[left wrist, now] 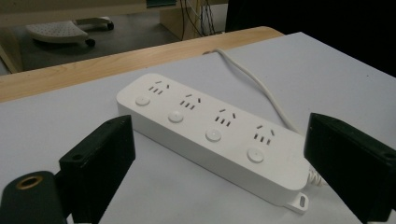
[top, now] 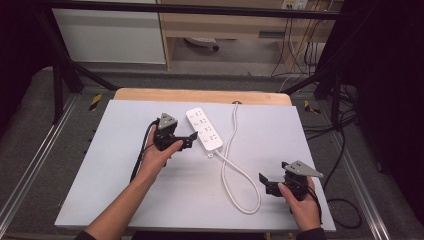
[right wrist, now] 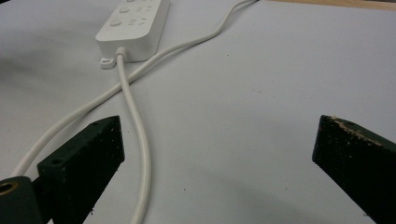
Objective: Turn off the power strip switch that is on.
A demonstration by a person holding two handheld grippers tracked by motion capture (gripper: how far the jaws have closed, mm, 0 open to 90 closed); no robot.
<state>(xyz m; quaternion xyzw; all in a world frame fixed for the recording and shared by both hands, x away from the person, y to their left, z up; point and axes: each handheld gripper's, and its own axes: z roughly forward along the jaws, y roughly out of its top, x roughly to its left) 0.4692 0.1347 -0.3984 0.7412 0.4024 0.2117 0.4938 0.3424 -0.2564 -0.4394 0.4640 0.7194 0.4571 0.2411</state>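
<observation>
A white power strip (top: 204, 129) with several sockets and round switches lies on the pale sheet near the table's back middle. Its white cable (top: 239, 172) loops toward the front, crosses itself and runs back to a hole at the far edge. My left gripper (top: 182, 141) hovers just left of the strip, open, jaws aimed at it; in the left gripper view the strip (left wrist: 212, 133) lies between and beyond the jaws. My right gripper (top: 266, 183) is open at the front right, beside the cable loop (right wrist: 135, 121), with the strip (right wrist: 133, 25) farther off.
The pale sheet (top: 125, 165) covers a wooden table (top: 200, 95) whose far edge shows. A black frame (top: 60, 65), floor cables (top: 345, 150) and a cabinet stand around the table. Bare sheet lies left and front of the strip.
</observation>
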